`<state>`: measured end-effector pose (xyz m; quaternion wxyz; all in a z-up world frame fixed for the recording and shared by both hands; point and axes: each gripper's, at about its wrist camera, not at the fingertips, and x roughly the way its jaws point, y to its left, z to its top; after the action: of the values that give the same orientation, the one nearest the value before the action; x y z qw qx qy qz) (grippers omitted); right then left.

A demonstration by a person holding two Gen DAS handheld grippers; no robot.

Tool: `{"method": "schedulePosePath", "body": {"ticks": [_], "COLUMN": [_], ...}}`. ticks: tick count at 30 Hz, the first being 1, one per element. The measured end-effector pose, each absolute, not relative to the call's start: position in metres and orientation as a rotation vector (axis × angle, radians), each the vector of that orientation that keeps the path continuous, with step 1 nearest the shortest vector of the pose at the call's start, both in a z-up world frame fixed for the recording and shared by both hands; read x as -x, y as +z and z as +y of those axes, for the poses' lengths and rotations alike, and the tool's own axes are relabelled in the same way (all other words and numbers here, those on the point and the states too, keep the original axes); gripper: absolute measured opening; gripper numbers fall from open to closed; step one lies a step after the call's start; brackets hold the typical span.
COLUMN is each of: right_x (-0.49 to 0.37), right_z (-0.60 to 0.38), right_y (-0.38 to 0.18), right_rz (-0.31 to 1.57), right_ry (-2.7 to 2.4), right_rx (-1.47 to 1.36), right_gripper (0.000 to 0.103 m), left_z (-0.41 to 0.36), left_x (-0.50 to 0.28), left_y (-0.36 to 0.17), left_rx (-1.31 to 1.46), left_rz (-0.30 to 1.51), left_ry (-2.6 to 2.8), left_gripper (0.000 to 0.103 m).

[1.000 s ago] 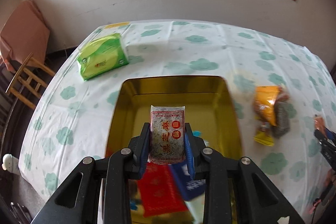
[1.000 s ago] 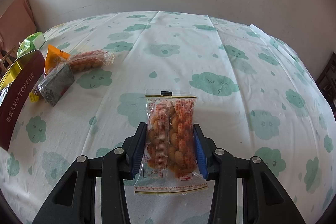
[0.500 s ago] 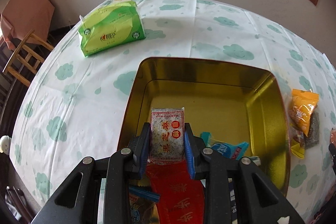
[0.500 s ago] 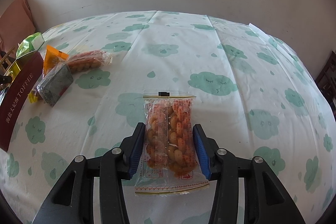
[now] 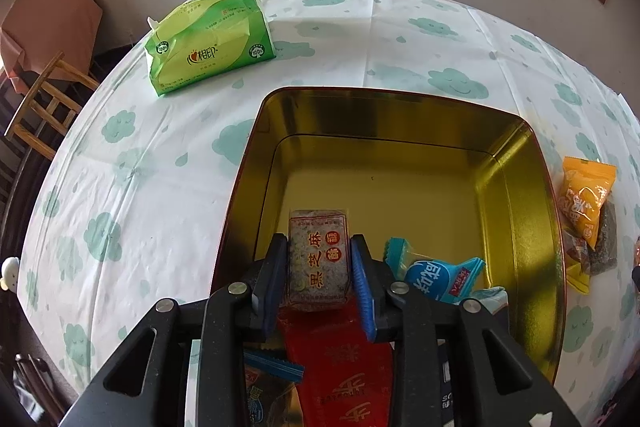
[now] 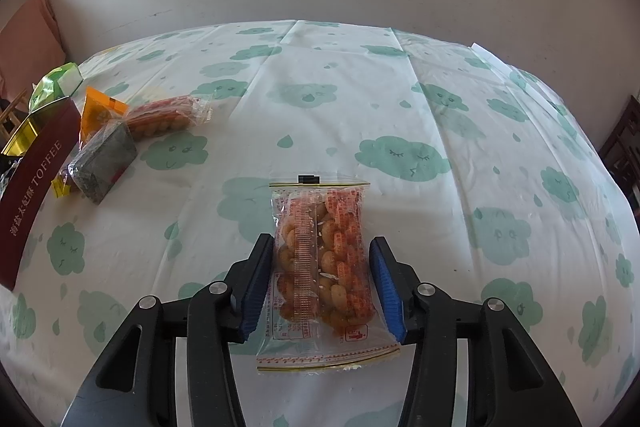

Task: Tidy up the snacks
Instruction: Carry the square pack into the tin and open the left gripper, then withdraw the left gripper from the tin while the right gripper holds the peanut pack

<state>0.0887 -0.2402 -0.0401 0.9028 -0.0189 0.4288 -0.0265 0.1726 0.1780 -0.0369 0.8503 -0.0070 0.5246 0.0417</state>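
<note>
right now the left gripper [image 5: 319, 281] is clenched on a grey sesame bar [image 5: 318, 259], both blue pads pressed flat against its long sides. the bar's long axis runs straight out along the fingers, its printed face turned up toward the camera and its far end pointing at the back wall of the gold tin [image 5: 516, 195]. it hangs inside the tin's opening, over a red packet [image 5: 344, 355] lying on the near part of the floor; a blue packet [image 5: 438, 277] lies just to the right of the right finger, and the far half of the tin floor shows bare gold.

outside the tin, a green tissue pack [image 5: 210, 41] sits on the cloud-print tablecloth [image 5: 132, 163] toward the far left, and an orange packet [image 5: 584, 195] lies just beside the tin's right wall.

on the other side, the right gripper [image 6: 322, 279] stands loose around a clear bag of twisted snacks [image 6: 322, 259]: the left pad is close to the bag's edge, the right pad stands apart from it with cloth showing between. the bag lies flat on the tablecloth, long axis in line with the fingers, its sealed top pointing away toward the window wall and its bottom seam back between the finger bases. well to the left lie a grey bar [image 6: 102, 163], an orange pack and another clear snack bag [image 6: 164, 117], next to the tin's maroon side.
</note>
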Motion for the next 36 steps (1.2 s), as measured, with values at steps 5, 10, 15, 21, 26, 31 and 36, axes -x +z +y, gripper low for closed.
{"method": "schedulePosePath", "body": {"ticks": [5, 10, 15, 21, 26, 31, 36], "right_x": [-0.089, -0.089, -0.089, -0.089, -0.089, -0.091, -0.093], "right_z": [-0.240, -0.240, -0.240, -0.240, -0.241, -0.245, -0.251], "right_y": [-0.040, -0.040, -0.040, -0.040, -0.040, -0.041, -0.041], "right_rz": [0.887, 0.887, 0.887, 0.887, 0.887, 0.893, 0.926], "right_ry": [-0.055, -0.054, -0.055, -0.055, -0.056, -0.080, -0.084], "right_rx": [0.040, 0.040, 0.039, 0.039, 0.040, 0.035, 0.024], "right_gripper": [0.051, 0.051, 0.051, 0.052, 0.052, 0.060, 0.067], "left_z": [0.175, 0.173, 0.168, 0.167, 0.162, 0.160, 0.161], "left_x": [-0.167, -0.159, -0.148, -0.128, -0.105, -0.085, -0.066], "left_y": [-0.026, -0.014, -0.001, 0.011, 0.015, 0.015, 0.016], "left_rx": [-0.001, 0.002, -0.036, -0.050, -0.116, -0.087, -0.061], "left_rz": [1.067, 1.039, 0.984, 0.938, 0.878, 0.876, 0.872], "left_ry": [0.092, 0.089, 0.101, 0.114, 0.172, 0.158, 0.154], "left_gripper": [0.043, 0.052, 0.060, 0.067, 0.072, 0.073, 0.073]}}
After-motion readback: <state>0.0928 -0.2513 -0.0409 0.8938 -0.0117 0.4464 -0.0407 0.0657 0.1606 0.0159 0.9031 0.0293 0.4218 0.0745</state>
